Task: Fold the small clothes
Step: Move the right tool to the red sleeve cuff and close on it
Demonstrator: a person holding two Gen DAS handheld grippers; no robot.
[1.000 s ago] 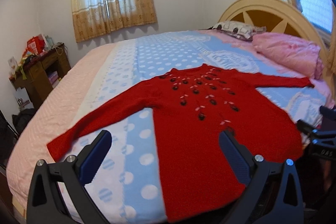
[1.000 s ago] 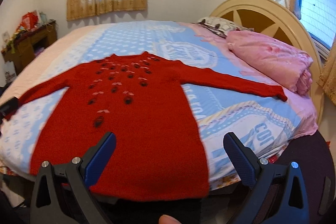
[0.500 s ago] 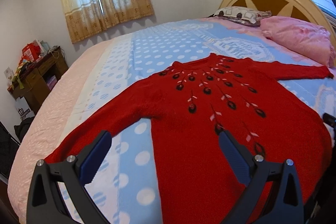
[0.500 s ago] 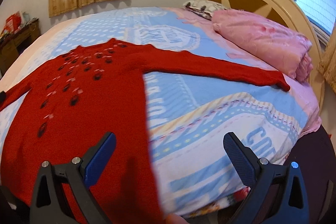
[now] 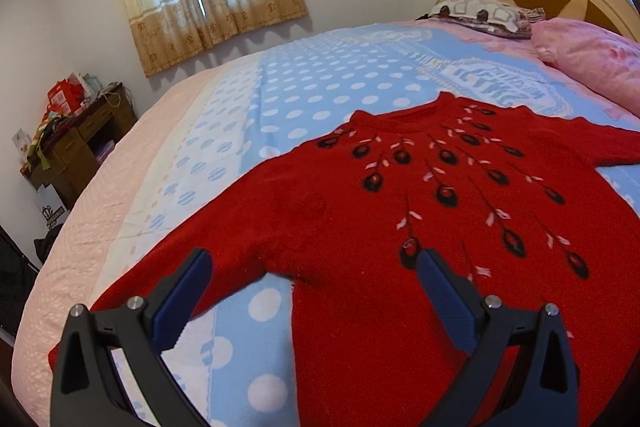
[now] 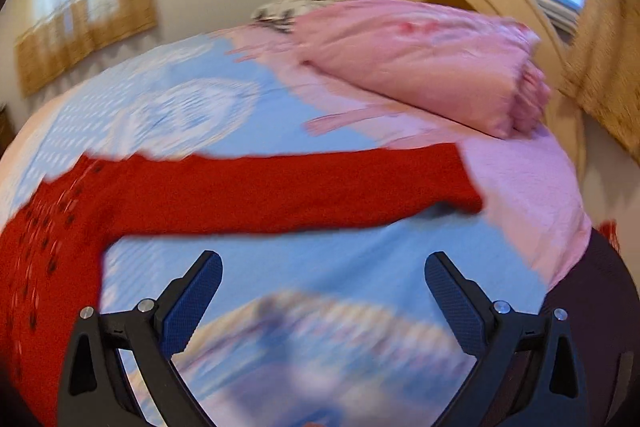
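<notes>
Left wrist view: a red sweater (image 5: 400, 227) with dark leaf motifs lies flat, front up, across the centre and right of the frame on a blue polka-dot bedspread (image 5: 320, 87). The left gripper (image 5: 314, 267) sits at lower centre, jaws spread wide and empty, over the armpit area. Right wrist view (blurred): one sleeve (image 6: 300, 187) stretches across mid-frame toward a pink pillow (image 6: 420, 63) at upper right; the right gripper (image 6: 323, 269) sits below it, jaws apart, holding nothing.
</notes>
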